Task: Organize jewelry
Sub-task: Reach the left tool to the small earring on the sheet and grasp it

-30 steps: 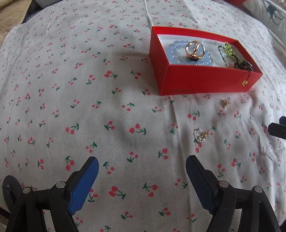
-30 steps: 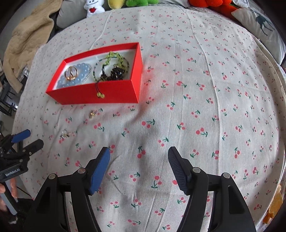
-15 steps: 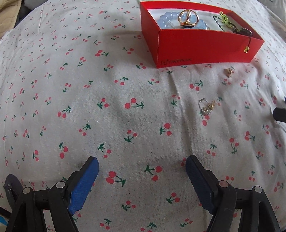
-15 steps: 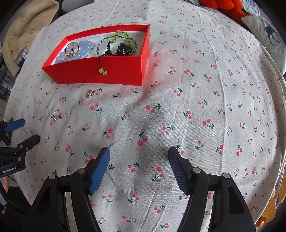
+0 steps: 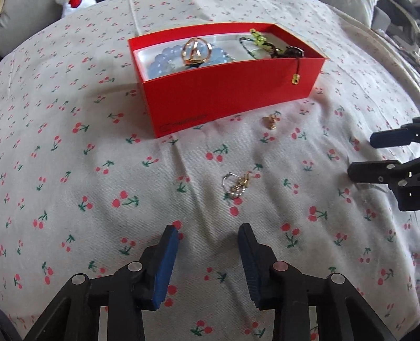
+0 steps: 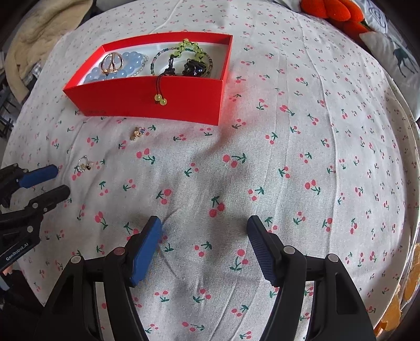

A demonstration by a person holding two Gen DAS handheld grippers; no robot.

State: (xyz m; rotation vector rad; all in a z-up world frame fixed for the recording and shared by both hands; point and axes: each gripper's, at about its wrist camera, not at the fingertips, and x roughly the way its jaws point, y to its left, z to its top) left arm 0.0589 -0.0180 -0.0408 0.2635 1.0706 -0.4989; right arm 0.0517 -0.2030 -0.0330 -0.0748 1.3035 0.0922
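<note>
Left tongs (image 5: 207, 237) narrowed, still released | right tongs (image 6: 204, 230) released | glossy cardboard box (image 5: 231, 84) | wiry earring (image 5: 237, 185)

My left gripper (image 5: 207, 230) and right gripper (image 6: 203, 223) have black frames, silver screws, ribbed blue pads (image 5: 164, 265); white "GenRobot.AI" lettering marks one.

Two trinkets (image 5: 237, 185) before box (image 5: 231, 86), seemingly apart.

A home bedroom: a cherry-print bedsheet (image 6: 288, 157), plush toys (image 6: 333, 13) and a deer-print pillow (image 6: 393, 57).
</note>
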